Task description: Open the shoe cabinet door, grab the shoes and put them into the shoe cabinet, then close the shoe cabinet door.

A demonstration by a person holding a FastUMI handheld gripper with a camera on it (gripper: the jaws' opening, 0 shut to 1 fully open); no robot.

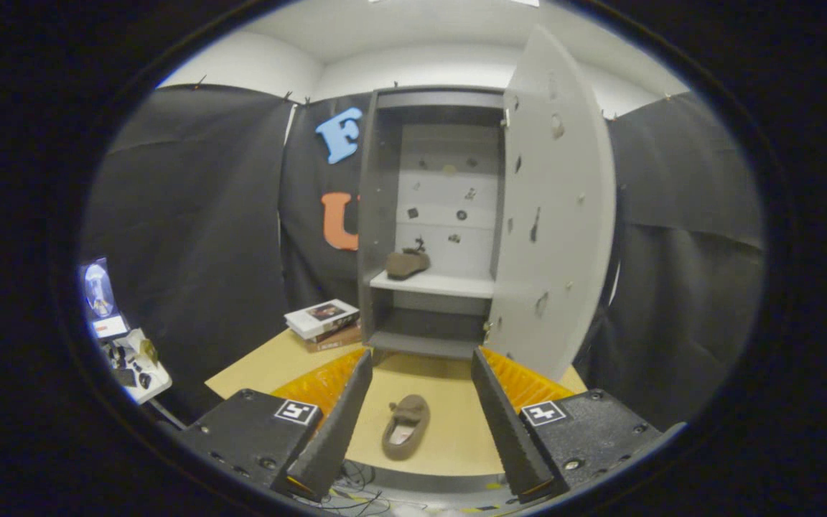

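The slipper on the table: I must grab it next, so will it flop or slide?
The slipper, seen between the open hand-held gripper fingers, looks soft, so it probably squashes. It seems light, and may slide on the smooth table.

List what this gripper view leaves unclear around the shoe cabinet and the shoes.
- Cabinet lower compartment: dark and partly behind the open door; contents unreadable.
- Small dark marks on the cabinet's back panel: too small to identify.
- Shoe on the shelf: too small for detail.
- Shoe on the table, between the open gripper's fingers: far side hidden.
- Books: covers unreadable.
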